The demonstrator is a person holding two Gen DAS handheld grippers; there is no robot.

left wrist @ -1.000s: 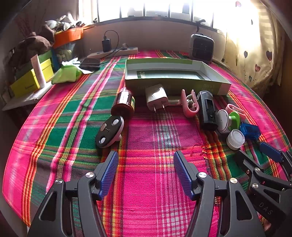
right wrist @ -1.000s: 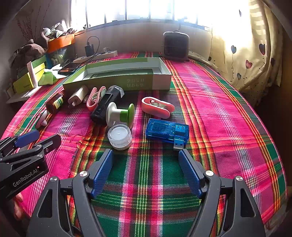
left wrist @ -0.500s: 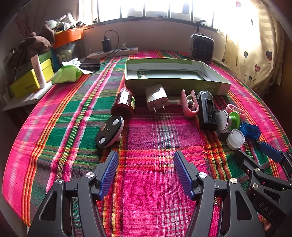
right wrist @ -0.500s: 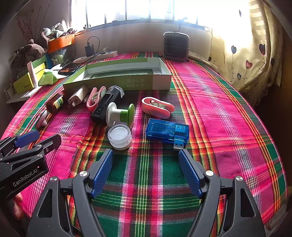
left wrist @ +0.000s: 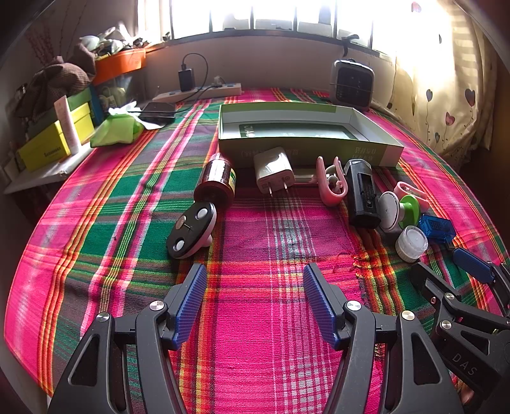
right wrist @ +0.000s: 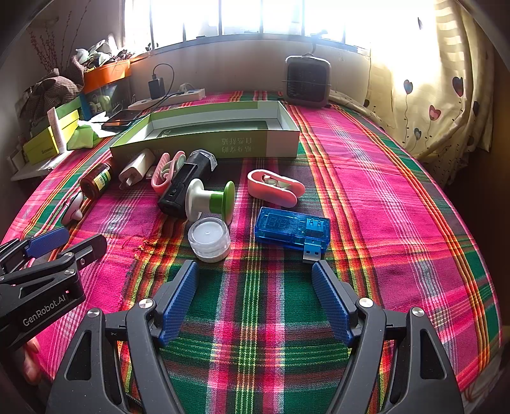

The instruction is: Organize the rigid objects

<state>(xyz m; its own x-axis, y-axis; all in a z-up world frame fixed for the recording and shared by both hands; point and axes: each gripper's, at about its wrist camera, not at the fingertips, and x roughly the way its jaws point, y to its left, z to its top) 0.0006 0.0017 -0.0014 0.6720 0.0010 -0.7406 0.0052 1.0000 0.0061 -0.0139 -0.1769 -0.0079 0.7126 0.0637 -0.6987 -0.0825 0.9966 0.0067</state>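
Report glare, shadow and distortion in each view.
Left wrist view: window blown out, curtain washed pale, cloth bowed by fisheye, corners dark. Right wrist view: same blown-out window, box front in shadow, USB meter sharp.

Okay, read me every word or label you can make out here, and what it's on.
"GenRobot.AI": side of the left gripper.
"DAS": side of the right gripper.
Chinese print on the green box: upside down, unreadable.
Yellow box and brown bottle labels: too blurred.
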